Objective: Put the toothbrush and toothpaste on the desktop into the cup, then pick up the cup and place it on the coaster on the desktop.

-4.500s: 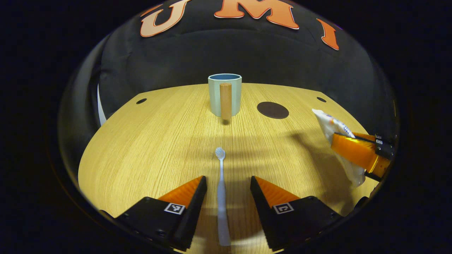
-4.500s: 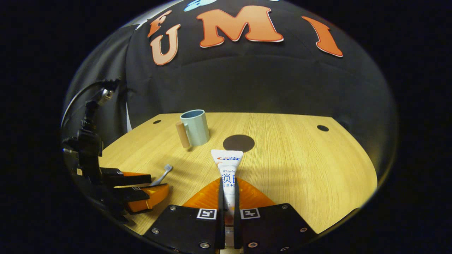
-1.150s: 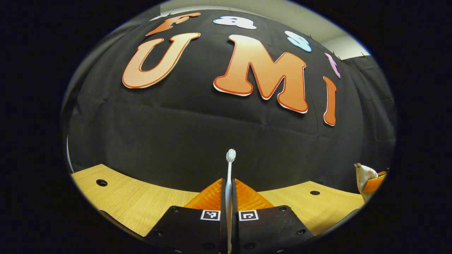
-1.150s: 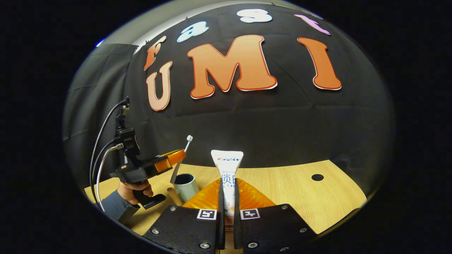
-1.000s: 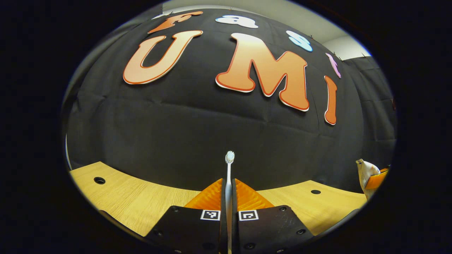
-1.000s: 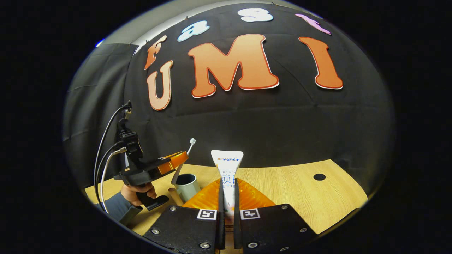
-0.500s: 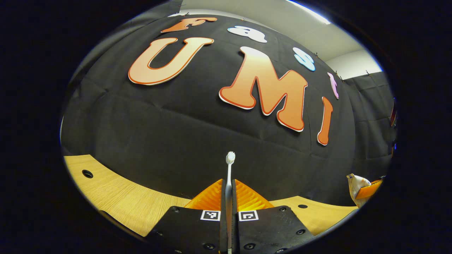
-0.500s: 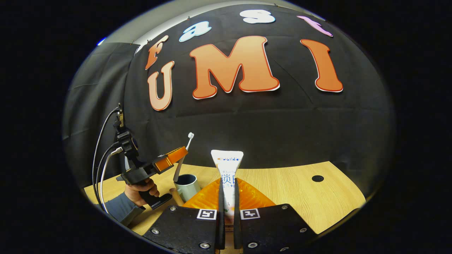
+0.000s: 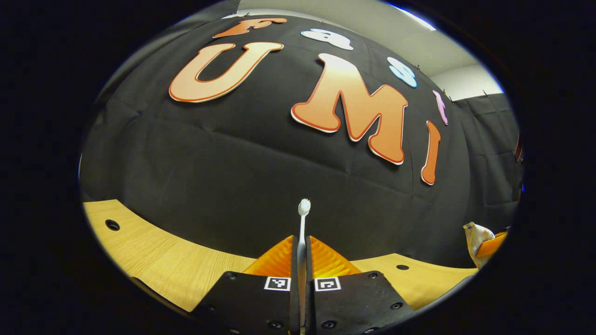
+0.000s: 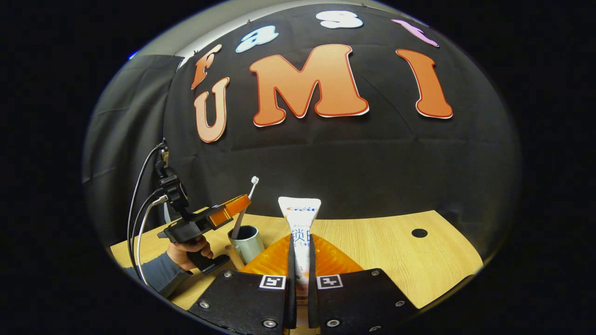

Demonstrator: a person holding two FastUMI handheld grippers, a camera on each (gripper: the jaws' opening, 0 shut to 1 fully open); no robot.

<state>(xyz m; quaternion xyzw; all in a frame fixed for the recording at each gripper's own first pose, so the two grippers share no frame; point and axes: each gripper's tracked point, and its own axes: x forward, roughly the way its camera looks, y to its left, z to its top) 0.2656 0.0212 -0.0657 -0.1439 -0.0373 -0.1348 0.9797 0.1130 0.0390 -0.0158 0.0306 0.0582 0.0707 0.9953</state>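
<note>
Toothbrush [image 9: 302, 232] first: you have it clamped between the jaws of your left gripper [image 9: 301, 253], bristle head pointing up and away from you. In the right gripper view, that left gripper [image 10: 233, 204] hangs just above the cup [image 10: 246, 242], with the brush slanting down so its handle end sits at or just inside the rim; how deep it goes I cannot tell. The cup stands on the worktop [image 10: 391, 242] at the near left, its wooden handle toward you.

Your right gripper [image 10: 298, 260] has its jaws closed on the toothpaste tube [image 10: 299, 218], held upright and off the worktop, to the right of the cup.

So you are on the first step, dropping the brush in. Next, ease the brush lower until the handle is well inside, then part the left jaws and pull clear so the tube can follow. The coaster placement comes later.
</note>
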